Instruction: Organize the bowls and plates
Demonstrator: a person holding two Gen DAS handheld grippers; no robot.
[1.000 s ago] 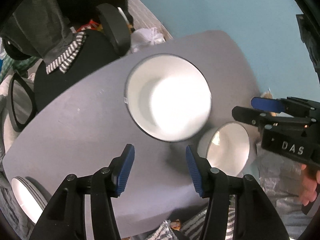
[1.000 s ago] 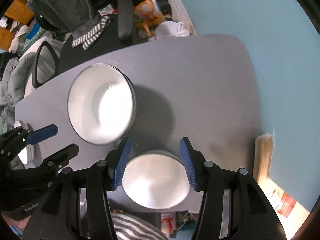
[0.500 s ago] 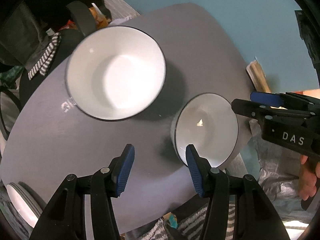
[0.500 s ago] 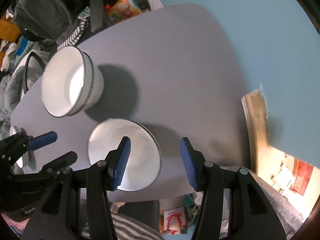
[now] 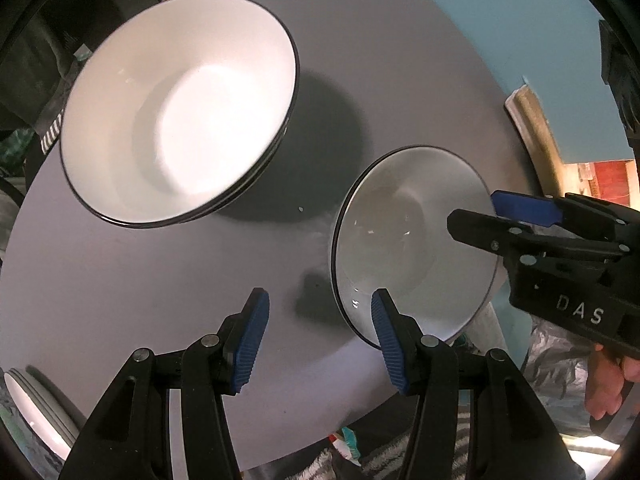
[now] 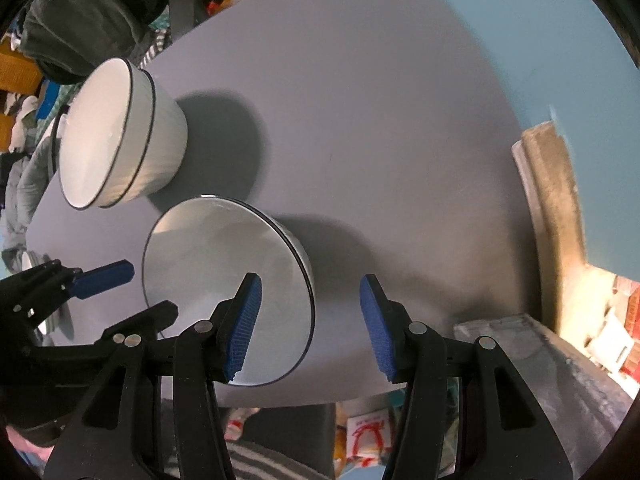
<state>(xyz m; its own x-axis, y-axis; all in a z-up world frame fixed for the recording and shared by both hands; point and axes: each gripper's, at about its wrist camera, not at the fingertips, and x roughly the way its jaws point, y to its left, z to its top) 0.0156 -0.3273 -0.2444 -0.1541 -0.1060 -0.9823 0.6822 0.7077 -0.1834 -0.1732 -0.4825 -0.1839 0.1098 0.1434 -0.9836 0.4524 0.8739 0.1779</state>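
A stack of white bowls with dark rims [image 5: 180, 108] stands on the grey table [image 5: 132, 280], also in the right wrist view [image 6: 120, 136]. A single smaller white bowl [image 5: 412, 248] stands near the table's front edge, also in the right wrist view [image 6: 224, 300]. My left gripper [image 5: 316, 336] is open and empty, its right finger at the small bowl's left rim. My right gripper [image 6: 308, 328] is open and empty, straddling the small bowl's right rim; it also shows in the left wrist view [image 5: 504, 220].
A stack of white plates [image 5: 32, 412] sits at the table's near left corner. A blue wall [image 6: 540, 20] lies beyond the table. A chair with clothes [image 6: 88, 12] stands at the far side. Clutter lies on the floor below the table edge [image 6: 368, 432].
Both grippers have moved closer to the table and bowls, which look larger now. The small bowl now lies between my two grippers. Both stay open.
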